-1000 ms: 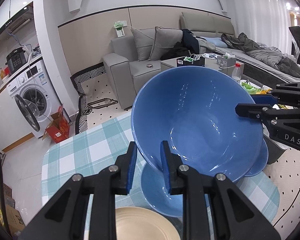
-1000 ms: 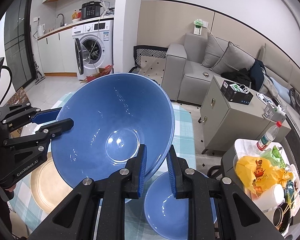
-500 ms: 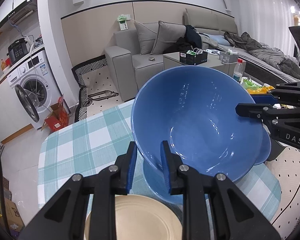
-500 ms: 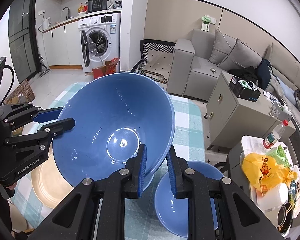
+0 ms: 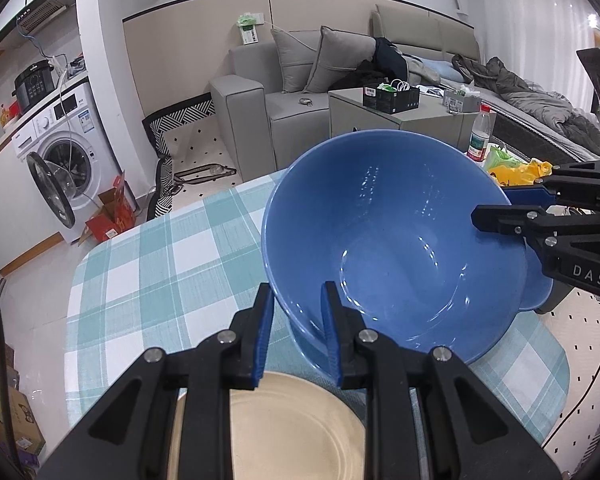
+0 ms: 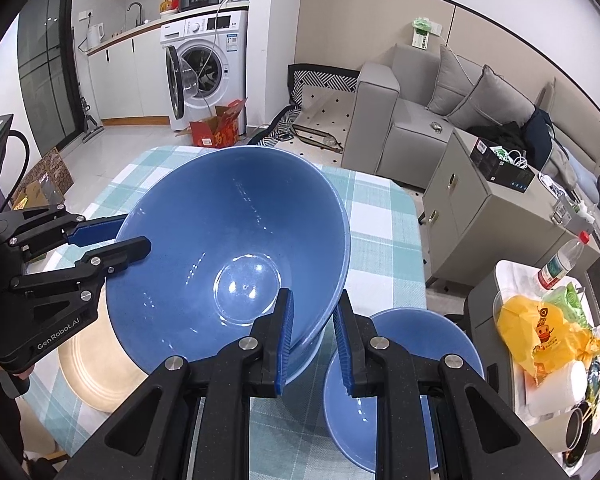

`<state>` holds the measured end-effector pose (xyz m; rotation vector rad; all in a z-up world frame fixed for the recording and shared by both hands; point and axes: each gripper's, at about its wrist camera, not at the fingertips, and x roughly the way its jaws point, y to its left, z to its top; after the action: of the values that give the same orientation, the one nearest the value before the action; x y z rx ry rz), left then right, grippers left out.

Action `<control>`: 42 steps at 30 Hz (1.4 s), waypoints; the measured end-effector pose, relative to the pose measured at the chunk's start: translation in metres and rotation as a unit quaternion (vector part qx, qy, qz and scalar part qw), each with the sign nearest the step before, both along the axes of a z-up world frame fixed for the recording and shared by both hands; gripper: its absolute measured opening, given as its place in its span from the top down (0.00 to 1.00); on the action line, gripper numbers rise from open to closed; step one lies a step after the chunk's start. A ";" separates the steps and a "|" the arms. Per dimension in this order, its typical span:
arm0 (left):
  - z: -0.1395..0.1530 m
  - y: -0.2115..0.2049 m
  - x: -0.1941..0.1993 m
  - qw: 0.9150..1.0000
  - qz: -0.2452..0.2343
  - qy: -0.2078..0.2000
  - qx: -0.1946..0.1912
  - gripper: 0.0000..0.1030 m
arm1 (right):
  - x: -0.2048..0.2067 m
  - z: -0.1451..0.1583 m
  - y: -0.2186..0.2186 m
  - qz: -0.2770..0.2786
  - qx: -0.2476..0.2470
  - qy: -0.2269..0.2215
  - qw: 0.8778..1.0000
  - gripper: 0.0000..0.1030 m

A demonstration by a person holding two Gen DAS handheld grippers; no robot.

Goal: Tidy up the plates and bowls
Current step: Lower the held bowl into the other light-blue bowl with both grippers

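Observation:
A large blue bowl (image 5: 396, 240) hangs tilted just above the checked table (image 5: 160, 264). My left gripper (image 5: 296, 300) is shut on its near rim, and my right gripper (image 5: 496, 206) is shut on the opposite rim. In the right wrist view the same large blue bowl (image 6: 236, 248) fills the middle, with the right gripper (image 6: 312, 312) clamped on its edge and the left gripper (image 6: 134, 234) at its far side. A smaller blue bowl (image 6: 400, 360) sits on the table, partly under the large one. A cream plate (image 5: 284, 424) lies beside it.
The table's edge (image 6: 416, 240) drops off toward a grey cabinet (image 6: 488, 216) and a side tray with a yellow bag (image 6: 540, 336) and a bottle (image 6: 560, 260). Farther off stand a grey sofa (image 5: 268, 104) and a washing machine (image 5: 56, 156) with its door open.
Both grippers have sunk together with the large blue bowl. The table, cream plate and smaller blue bowl now look closer. Both grips are unchanged.

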<state>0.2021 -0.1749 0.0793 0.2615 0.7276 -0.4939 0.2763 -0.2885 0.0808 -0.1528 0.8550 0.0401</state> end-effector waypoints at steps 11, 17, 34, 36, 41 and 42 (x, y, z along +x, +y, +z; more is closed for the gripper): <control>-0.017 -0.003 0.005 1.000 -0.001 0.015 0.007 0.78 | 0.007 -0.019 -0.003 0.001 0.002 0.019 1.000 0.80; -0.022 -0.004 0.008 1.000 -0.002 0.019 0.014 0.78 | 0.011 -0.028 -0.004 0.002 0.002 0.030 1.000 0.80; -0.042 -0.004 0.012 0.999 -0.003 0.036 0.028 0.78 | 0.020 -0.055 -0.003 0.003 -0.002 0.058 0.998 0.80; -0.044 -0.005 0.012 0.999 -0.003 0.038 0.031 0.78 | 0.021 -0.059 -0.002 0.004 -0.003 0.060 0.998 0.80; -0.048 -0.007 0.012 0.999 -0.004 0.041 0.034 0.78 | 0.023 -0.062 -0.002 0.004 -0.006 0.063 0.998 0.79; -0.049 -0.007 0.012 0.999 -0.004 0.042 0.035 0.78 | 0.023 -0.063 -0.002 0.005 -0.006 0.064 0.998 0.79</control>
<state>0.2143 -0.1822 0.0303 0.3098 0.8268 -0.4905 0.2996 -0.2906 0.0174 -0.1664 0.9823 0.0539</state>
